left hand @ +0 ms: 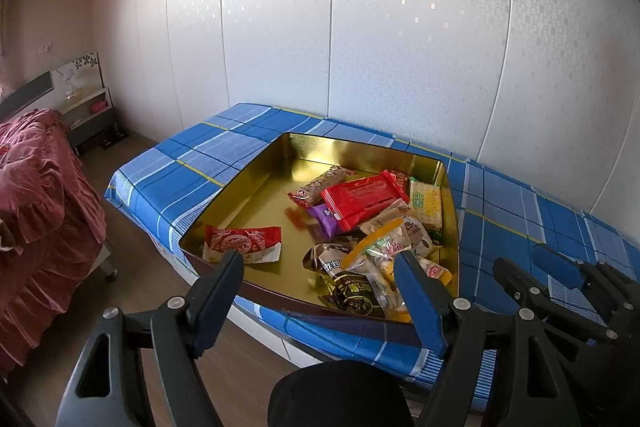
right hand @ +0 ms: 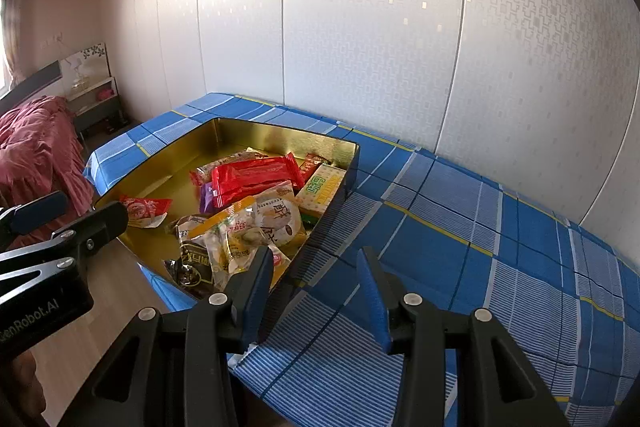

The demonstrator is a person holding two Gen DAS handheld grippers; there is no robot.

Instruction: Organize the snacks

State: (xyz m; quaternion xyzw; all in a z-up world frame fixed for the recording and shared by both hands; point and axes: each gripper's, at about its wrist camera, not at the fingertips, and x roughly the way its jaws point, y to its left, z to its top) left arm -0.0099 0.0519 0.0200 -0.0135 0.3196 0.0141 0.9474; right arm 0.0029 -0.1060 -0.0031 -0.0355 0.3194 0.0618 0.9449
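**Sorting light, crinkly packets out of a gold tin**

Handling these snacks should take little force: the packets heaped in the gold tin [left hand: 276, 163] look light, soft and slippery in their plastic wrappers, and anything crisp inside could crush. The pile sits at the tin's right and near side, with the red wrapper [left hand: 362, 199] on top and a lone red-and-white packet [left hand: 242, 243] apart at the near left. A crimped end seal or a flat edge looks the safest place to pinch.

Both tongs are empty. The left tongs [left hand: 320, 287] stand wide open over the tin's near rim; the right tongs [right hand: 316, 287] are partly open above the cloth.

The tin's upright walls block low sideways reaches. The blue checked table [right hand: 500, 247] lies bare to the right, giving room to lay packets out.
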